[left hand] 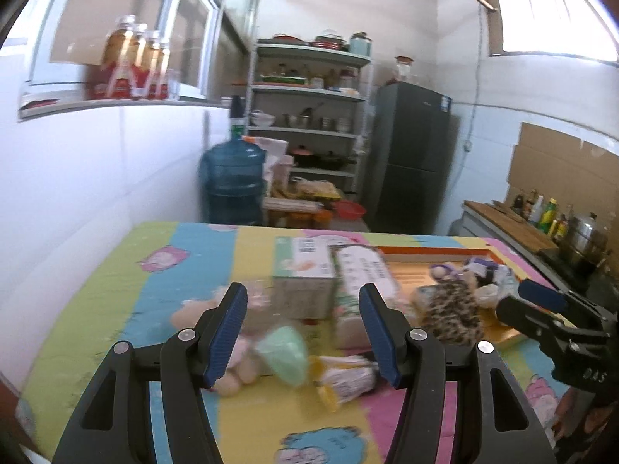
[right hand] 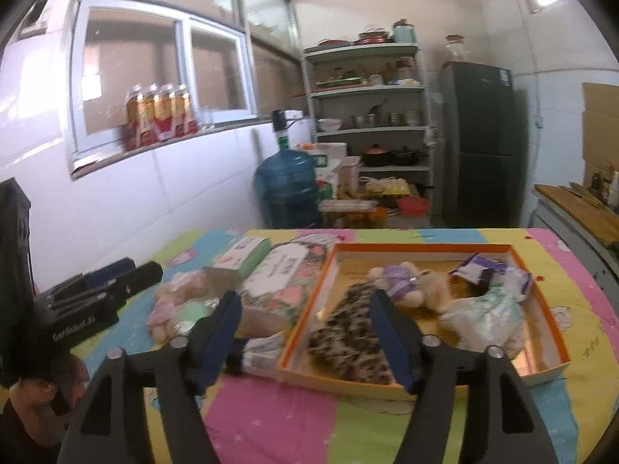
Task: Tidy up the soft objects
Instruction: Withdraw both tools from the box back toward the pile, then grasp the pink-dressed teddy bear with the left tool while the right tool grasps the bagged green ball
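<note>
My left gripper [left hand: 303, 297] stands open above the loose items on the colourful mat, with nothing between its fingers. Below it lie a pale green soft packet [left hand: 286, 352], a pink plush toy [left hand: 240, 363] and a striped tissue pack [left hand: 348, 379]. My right gripper [right hand: 305, 301] is open over the near left corner of the orange tray [right hand: 425, 247]. In the tray lie a leopard-print soft item [right hand: 348, 332], a purple plush [right hand: 398, 282], a white-green packet [right hand: 483, 317] and a purple packet [right hand: 479, 270]. Each gripper shows in the other's view: right gripper [left hand: 522, 301], left gripper [right hand: 143, 268].
A green tissue box [left hand: 303, 270] and a floral tissue pack [right hand: 286, 282] lie left of the tray. Behind the table stand a blue water jug [right hand: 288, 185], metal shelves [right hand: 367, 89] and a dark fridge [right hand: 479, 143]. A white wall runs along the left.
</note>
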Motion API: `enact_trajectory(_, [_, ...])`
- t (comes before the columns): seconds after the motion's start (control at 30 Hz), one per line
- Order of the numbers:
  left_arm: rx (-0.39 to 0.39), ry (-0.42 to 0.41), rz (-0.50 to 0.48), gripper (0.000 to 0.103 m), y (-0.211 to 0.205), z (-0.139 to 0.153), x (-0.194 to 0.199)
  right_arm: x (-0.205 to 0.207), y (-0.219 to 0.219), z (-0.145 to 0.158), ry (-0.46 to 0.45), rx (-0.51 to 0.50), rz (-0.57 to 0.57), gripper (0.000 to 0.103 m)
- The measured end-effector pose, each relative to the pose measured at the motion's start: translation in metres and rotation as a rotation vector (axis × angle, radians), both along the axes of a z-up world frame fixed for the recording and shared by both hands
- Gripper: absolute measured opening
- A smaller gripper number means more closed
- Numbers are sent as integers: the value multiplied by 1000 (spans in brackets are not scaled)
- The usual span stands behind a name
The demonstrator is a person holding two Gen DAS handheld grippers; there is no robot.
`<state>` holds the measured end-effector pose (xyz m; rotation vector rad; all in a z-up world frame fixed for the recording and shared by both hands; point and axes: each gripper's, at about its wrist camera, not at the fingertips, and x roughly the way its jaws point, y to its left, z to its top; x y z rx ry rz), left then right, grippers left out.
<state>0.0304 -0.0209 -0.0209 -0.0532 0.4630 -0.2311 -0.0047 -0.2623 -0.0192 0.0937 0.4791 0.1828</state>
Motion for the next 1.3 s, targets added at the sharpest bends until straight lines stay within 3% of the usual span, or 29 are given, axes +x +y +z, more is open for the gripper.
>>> enact_trajectory(0.37, [-19,39,86,62,56,-15,7,9,57,-23,48,-66,197,73])
enact_trajectory(0.67, [-36,100,103,62,75,-38,18,25,90,-35,90,-76,291,73])
enact_trajectory(1.0, [-63,203,82,62,79,-64,49,63,124,-53,161,-63,359,73])
enact_trajectory(1.3, [-40,312,86,62,69,-85,86,87,134,-67,210,-51,378,73])
